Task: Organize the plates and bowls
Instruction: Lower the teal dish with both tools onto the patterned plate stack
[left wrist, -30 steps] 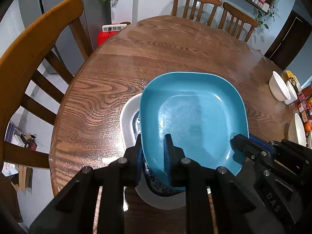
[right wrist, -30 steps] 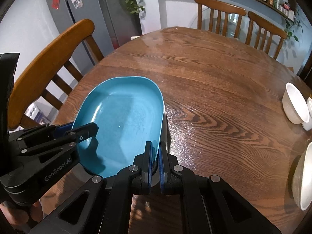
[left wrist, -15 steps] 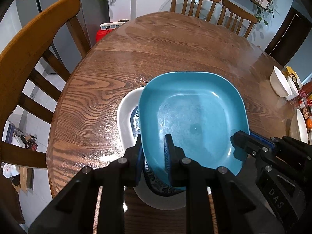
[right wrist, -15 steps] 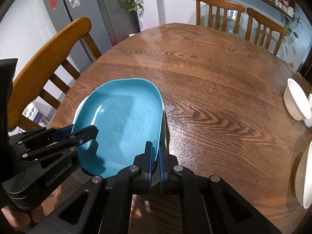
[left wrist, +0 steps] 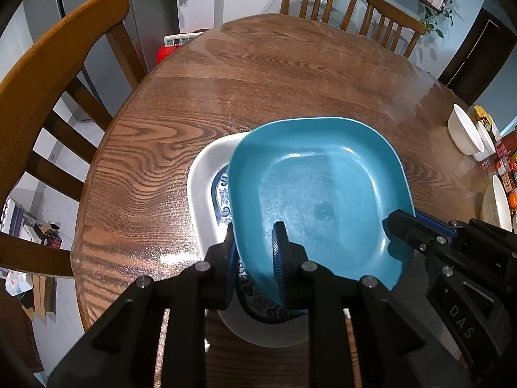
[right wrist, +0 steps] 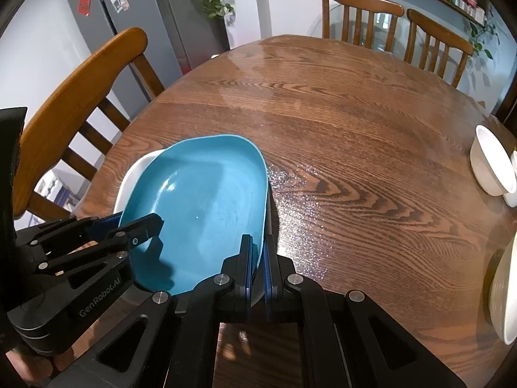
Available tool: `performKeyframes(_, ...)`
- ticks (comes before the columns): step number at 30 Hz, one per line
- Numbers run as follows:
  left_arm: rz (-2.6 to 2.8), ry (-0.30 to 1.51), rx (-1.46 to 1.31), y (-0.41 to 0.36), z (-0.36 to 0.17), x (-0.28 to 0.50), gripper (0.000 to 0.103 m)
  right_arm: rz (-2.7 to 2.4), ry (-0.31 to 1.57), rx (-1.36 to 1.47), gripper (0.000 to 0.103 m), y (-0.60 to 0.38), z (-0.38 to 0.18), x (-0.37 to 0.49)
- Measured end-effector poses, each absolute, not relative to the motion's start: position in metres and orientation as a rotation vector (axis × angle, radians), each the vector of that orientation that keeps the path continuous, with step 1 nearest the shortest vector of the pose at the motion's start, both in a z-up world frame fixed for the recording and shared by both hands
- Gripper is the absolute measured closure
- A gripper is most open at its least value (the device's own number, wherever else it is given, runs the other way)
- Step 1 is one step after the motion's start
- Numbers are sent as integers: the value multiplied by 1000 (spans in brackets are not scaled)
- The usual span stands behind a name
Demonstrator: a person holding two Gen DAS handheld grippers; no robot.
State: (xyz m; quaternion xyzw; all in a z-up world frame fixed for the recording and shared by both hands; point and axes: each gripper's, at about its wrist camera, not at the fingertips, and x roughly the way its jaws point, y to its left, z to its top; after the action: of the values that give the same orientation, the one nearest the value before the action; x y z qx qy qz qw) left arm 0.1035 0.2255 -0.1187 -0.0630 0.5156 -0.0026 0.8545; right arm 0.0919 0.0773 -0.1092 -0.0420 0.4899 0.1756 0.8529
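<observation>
A blue squarish plate (left wrist: 316, 194) is held over a white plate with a blue-patterned centre (left wrist: 210, 177) near the table's front left edge. My left gripper (left wrist: 255, 252) is shut on the blue plate's near rim. My right gripper (right wrist: 257, 255) is shut on the plate's right rim; it shows in the left wrist view (left wrist: 404, 226). The blue plate (right wrist: 206, 207) covers most of the white plate (right wrist: 135, 171), which sticks out on the left.
Round wooden table (left wrist: 290, 80). White bowls (right wrist: 491, 165) stand at the right edge, with a larger white dish (right wrist: 504, 291) nearer. Wooden chairs stand at the left (left wrist: 58, 64) and far side (right wrist: 358, 13). A fridge (right wrist: 139, 16) is behind.
The blue plate, held by both grippers, has shifted right and slightly away, so more of the white plate shows on the left.
</observation>
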Motion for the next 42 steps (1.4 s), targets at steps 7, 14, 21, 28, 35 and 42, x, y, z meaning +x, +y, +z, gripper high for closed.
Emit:
performKeyframes(7,-5,1085,-128,225,-119,104,85,370,1032,-89,97,78,-109,92)
performKeyframes(14,-8,1094,-114,225,-120,105,85,372,1036,-87,97,76,-110,92)
performKeyframes(21,-4,1097,-105,224,-120,105,84,373,1043,-83,97,75,-111,91)
performKeyframes(28,-4,1099,-106,224,-120,104,82,368,1041,-82,97,75,-111,90)
performKeyframes(35,1,1101,-105,225,-121,103,82,369,1045,-75,97,73,-110,91)
performKeyframes(42,3,1103,-112,227,-120,104,81,370,1044,-74,97,74,-109,91)
